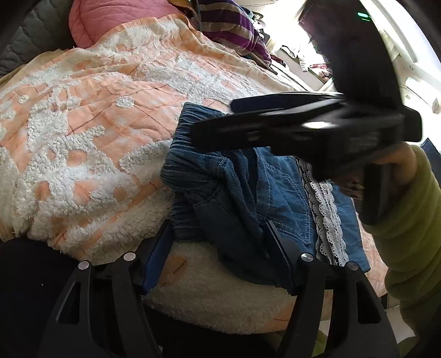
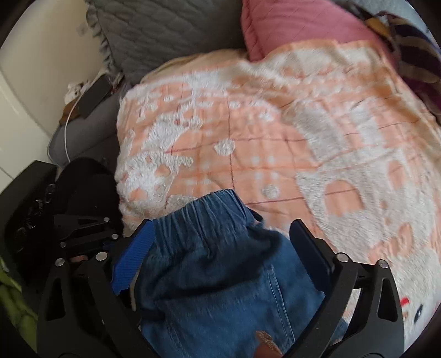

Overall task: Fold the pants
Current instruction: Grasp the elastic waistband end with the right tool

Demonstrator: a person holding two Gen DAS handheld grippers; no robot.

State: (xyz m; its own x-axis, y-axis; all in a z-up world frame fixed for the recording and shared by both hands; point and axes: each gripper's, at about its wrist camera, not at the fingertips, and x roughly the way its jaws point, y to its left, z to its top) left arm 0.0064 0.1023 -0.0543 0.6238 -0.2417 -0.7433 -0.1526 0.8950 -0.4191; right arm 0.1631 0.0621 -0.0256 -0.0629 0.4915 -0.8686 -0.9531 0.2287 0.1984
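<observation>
Blue denim pants (image 1: 242,192) with an elastic waistband and a white lace trim (image 1: 328,217) lie bunched on the orange-and-white fleece blanket (image 1: 91,124). My left gripper (image 1: 217,234) is open, its fingers on either side of the waistband end. The right gripper shows in the left wrist view (image 1: 303,129), blurred, above the pants. In the right wrist view the pants (image 2: 220,275) fill the space between the open fingers of my right gripper (image 2: 220,234), waistband pointing away, over the blanket (image 2: 275,137).
A pink pillow (image 2: 297,24) and a grey quilted cushion (image 2: 154,35) lie at the bed's head. A striped purple cloth (image 1: 234,24) lies at the far side. A phone with a cable (image 2: 93,93) rests beside the bed on the left.
</observation>
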